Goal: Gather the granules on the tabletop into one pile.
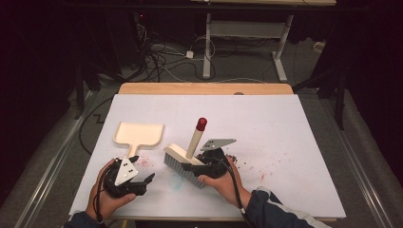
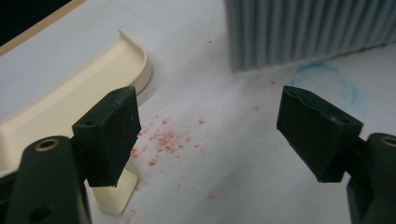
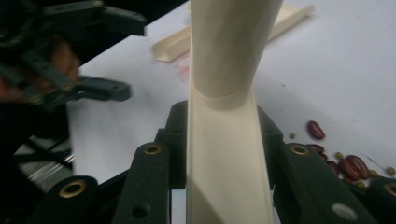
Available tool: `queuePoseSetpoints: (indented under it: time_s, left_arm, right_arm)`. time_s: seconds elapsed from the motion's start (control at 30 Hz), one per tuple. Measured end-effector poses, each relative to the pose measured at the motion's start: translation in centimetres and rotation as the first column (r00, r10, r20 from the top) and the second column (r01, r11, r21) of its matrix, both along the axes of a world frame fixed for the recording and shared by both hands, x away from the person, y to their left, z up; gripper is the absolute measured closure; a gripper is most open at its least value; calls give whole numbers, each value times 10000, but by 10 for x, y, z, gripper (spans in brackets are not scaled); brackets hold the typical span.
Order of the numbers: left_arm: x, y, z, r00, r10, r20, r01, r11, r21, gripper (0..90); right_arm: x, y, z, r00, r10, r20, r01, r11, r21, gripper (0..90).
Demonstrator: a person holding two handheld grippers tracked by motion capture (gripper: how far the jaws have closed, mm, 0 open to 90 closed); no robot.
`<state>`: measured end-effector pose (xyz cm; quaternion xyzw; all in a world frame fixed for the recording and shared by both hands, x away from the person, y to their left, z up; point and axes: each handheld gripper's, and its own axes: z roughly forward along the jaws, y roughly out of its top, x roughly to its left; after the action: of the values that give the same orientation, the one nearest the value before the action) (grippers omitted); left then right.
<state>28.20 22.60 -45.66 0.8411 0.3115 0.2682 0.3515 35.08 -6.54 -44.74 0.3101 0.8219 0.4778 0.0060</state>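
Note:
A hand brush (image 1: 182,159) with grey bristles and a cream handle tipped in red stands on the white sheet. My right gripper (image 1: 193,166) is shut on the brush's back, and in the right gripper view the cream handle (image 3: 224,154) sits between the jaws of that gripper (image 3: 223,140). A cream dustpan (image 1: 139,133) lies flat to the left, its handle pointing toward my left gripper (image 1: 144,167). The left gripper (image 2: 208,135) is open over red crumbs (image 2: 163,140), with the dustpan (image 2: 70,93) beside its left jaw and the bristles (image 2: 308,32) ahead.
Red beans and small green bits (image 3: 345,163) lie by the right hand (image 1: 235,159), with red specks (image 1: 266,173) scattered further right. A faint blue mark (image 2: 327,79) stains the sheet. The wooden table edge (image 1: 204,88) lies at the far side, with floor cables beyond.

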Motion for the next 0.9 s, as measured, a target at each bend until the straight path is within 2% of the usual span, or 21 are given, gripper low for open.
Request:
queuePoseSetpoints:
  time_s: [0.1, 0.13, 0.17, 0.23, 0.3, 0.47, 0.67, 0.73, 0.8, 0.9]
  left_arm:
    - [1, -2, -2, 9999, -108, -124, 109, 9999, 123, 208]
    - [1, -2, -2, 9999, -108, -124, 109, 9999, 123, 207]
    - [1, -2, -2, 9998, -135, -139, 137, 9998, 142, 208]
    - [1, -4, -3, 9994, -168, -314, 174, 9997, 167, 208]
    - [1, -5, -3, 9994, -177, -306, 183, 9997, 185, 208]
    - [1, -5, -4, 9992, -215, -340, 222, 9995, 209, 208]
    - [0, -6, -4, 9989, -281, -377, 292, 9992, 282, 208]
    - [1, -7, -5, 9986, -333, -422, 347, 9989, 326, 208]
    - [1, -8, -5, 9984, -343, -452, 360, 9986, 391, 208]
    - [2, -9, -5, 9981, -396, -469, 415, 9983, 402, 208]
  right_arm:
    - [9, -4, -6, 9955, -937, 108, 938, 9955, -103, 676]
    - [9, -4, -6, 9955, -937, 108, 938, 9955, -103, 676]
    - [17, -13, -12, 9878, -1556, -107, 1555, 9877, -146, 674]
    - [23, -21, -18, 9795, -1983, -345, 1980, 9801, -123, 670]
    - [25, -29, -21, 9717, -2234, -774, 2235, 9747, -74, 666]
    - [22, -49, -15, 9559, -2890, -518, 2889, 9573, -99, 669]
    - [22, -79, -12, 9314, -3572, -703, 3580, 9337, -26, 670]
    - [21, -90, -10, 9208, -3826, -759, 3834, 9236, -45, 671]
    - [20, -98, -10, 9156, -3949, -758, 3958, 9183, -33, 671]
    - [19, -103, -10, 9147, -3966, -776, 3976, 9176, -31, 670]
